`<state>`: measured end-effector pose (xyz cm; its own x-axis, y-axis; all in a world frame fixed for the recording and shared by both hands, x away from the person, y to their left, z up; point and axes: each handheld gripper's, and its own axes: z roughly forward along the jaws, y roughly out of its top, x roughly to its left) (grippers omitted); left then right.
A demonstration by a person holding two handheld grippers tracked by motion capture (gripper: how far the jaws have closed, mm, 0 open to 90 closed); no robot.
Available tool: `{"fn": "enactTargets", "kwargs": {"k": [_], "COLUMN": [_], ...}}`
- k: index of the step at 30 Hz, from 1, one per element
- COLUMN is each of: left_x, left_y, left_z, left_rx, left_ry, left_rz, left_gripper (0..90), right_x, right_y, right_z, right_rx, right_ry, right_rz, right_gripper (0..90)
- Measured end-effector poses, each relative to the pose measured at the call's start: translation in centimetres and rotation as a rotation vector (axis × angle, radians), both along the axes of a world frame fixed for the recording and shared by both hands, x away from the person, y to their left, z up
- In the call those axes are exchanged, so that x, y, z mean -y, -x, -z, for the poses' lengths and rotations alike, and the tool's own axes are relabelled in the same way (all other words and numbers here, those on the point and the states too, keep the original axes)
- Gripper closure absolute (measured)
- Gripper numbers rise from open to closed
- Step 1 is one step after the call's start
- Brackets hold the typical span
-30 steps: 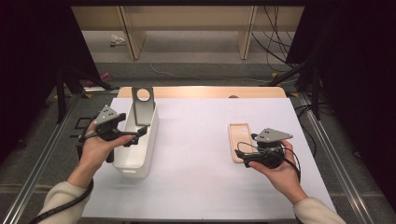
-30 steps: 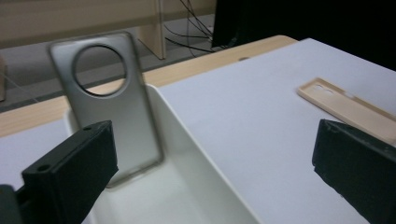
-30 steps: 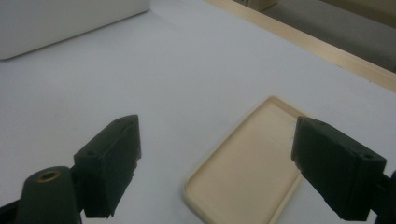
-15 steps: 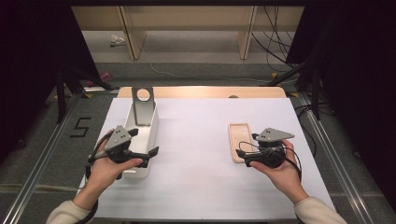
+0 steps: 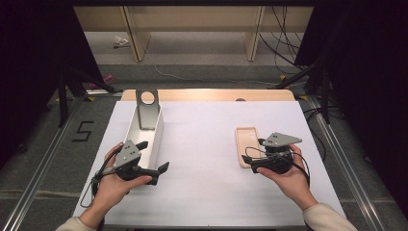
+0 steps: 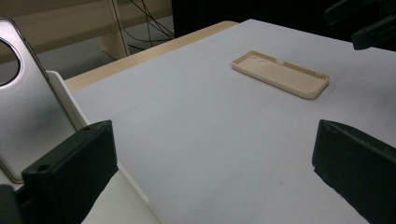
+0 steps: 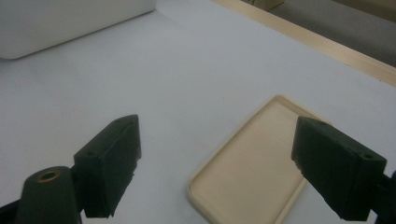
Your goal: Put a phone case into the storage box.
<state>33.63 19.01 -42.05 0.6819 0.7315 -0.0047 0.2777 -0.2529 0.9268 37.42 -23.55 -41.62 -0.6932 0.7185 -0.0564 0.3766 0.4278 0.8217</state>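
A silver phone (image 5: 146, 108) with a round camera ring leans upright in the far end of a long white box (image 5: 155, 137); it appears again as the phone (image 6: 23, 107) at the left of the left gripper view. A beige phone case (image 5: 247, 144) lies hollow side up on the white table. My left gripper (image 5: 153, 156) is open over the box's near end, pointing right, with nothing between its jaws. My right gripper (image 5: 251, 161) is open at the case's near end. In its own view the case (image 7: 252, 163) lies just ahead of the right gripper (image 7: 224, 158).
The white table top (image 5: 202, 144) has a wooden strip (image 5: 207, 95) along its far edge. Beyond it are wooden furniture legs and cables on the floor. Metal rails run along both sides of the table. Bare table lies between the box and the case.
My left gripper has drawn back along the white box toward the person, from beside the phone to the box's near end. The right gripper has stayed in place.
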Motion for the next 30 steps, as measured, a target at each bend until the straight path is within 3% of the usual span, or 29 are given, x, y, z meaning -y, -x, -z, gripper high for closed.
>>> {"fn": "enactTargets", "kwargs": {"k": [30], "left_x": [-0.13], "left_y": [0.14], "left_z": [0.54], "left_rx": [-0.01], "left_ry": [0.009], "left_rz": [0.005], "left_gripper": [0.2], "right_x": [0.27], "right_y": [-0.66], "right_z": [-0.07], "right_rx": [-0.002], "right_ry": [-0.025], "right_rz": [0.027], "right_gripper": [16.7]}}
